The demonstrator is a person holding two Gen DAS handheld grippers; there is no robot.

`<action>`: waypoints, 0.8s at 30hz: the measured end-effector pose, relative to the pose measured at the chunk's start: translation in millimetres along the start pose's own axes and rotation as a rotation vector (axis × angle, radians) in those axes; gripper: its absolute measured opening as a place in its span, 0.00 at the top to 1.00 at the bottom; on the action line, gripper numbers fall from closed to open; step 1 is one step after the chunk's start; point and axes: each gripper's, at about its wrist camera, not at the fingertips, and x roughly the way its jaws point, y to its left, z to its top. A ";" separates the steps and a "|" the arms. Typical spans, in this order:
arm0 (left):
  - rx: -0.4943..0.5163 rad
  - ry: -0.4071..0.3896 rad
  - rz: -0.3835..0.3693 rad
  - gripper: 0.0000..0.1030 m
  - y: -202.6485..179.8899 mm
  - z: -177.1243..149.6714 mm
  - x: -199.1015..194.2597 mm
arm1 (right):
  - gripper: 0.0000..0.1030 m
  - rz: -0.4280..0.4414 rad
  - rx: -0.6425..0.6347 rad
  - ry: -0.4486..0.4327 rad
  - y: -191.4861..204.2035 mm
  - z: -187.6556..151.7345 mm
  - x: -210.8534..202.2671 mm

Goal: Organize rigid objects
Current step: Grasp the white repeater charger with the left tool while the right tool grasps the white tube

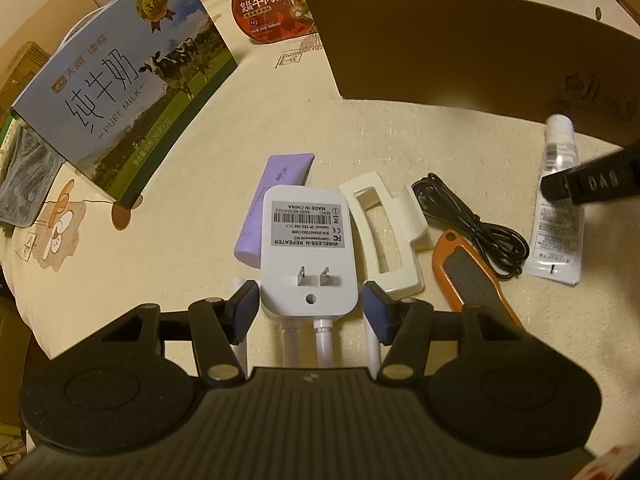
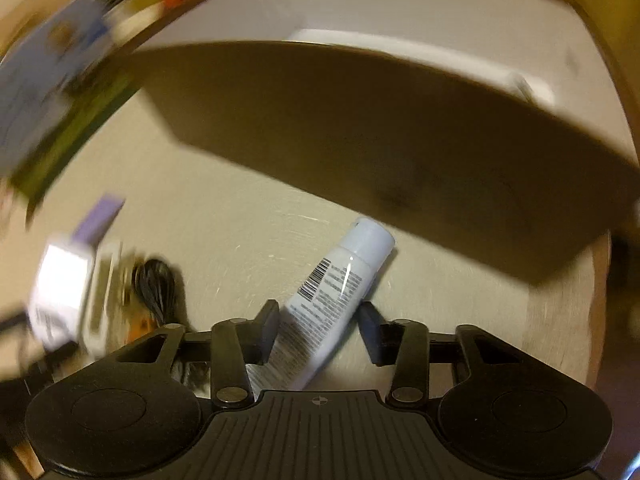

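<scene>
A white wireless repeater lies plug-side up on the cream tablecloth, with white antennas at its near end. My left gripper is open, its blue pads on either side of the repeater's near end, not touching. A clear tube with a white cap lies at the right; it also shows in the right wrist view. My right gripper is open around the tube's lower part; its finger shows over the tube in the left wrist view. The right wrist view is blurred.
A purple tube, a cream plastic holder, a coiled black cable and an orange utility knife lie around the repeater. An open cardboard box stands behind. A milk carton box and a red food bowl stand at the back left.
</scene>
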 end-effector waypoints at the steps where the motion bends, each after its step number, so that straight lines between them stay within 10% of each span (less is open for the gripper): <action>1: 0.001 0.002 0.003 0.48 0.1 -0.1 1.1 | 0.67 -0.001 -0.058 -0.008 3.0 0.2 -1.0; 8: 0.026 -0.003 0.026 0.46 -2.3 0.4 7.9 | 0.69 -0.014 -0.446 0.009 15.8 -8.8 -6.1; 24: -0.045 0.042 -0.092 0.50 25.4 -22.4 5.2 | 0.65 0.117 0.036 0.061 -28.8 -22.1 -15.2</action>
